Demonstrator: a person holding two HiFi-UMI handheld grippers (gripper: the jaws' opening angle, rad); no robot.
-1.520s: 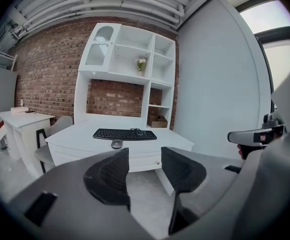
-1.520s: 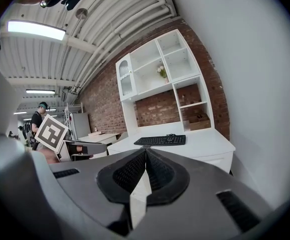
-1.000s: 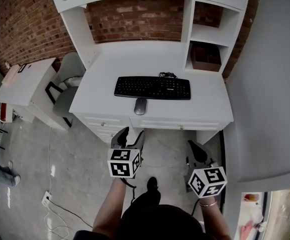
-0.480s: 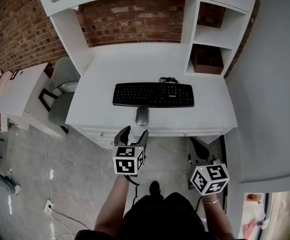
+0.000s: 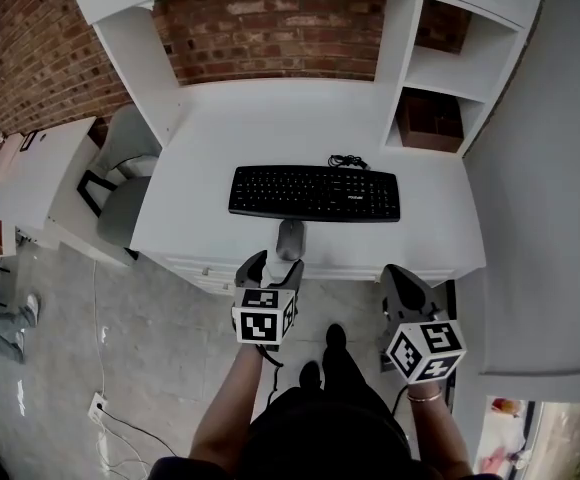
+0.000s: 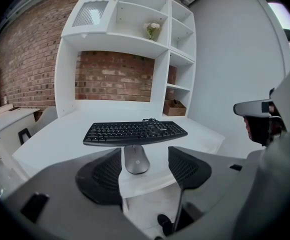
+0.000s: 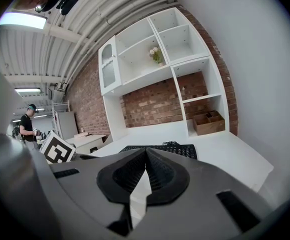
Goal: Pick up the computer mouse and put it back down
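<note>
Computer mouse (image 5: 291, 239): nose toward keyboard (image 5: 315, 192), long axis square to it. Left tongs (image 5: 270, 264) apart, just opening, empty; right tongs (image 7: 146, 152) together.

Computer mouse (image 5: 290, 239): grey, low oval shell, showing a small round logo on its back and a scroll wheel up front. It's sitting flat on its base on the white desk (image 5: 200, 168), close to the front edge, around mid-width. In the head view its long axis is running 12-to-6, nose pointing at 12. It's lying at about 6 o'clock of the black keyboard (image 5: 315, 193), just beside its front edge; can't tell if they're touching.
</note>
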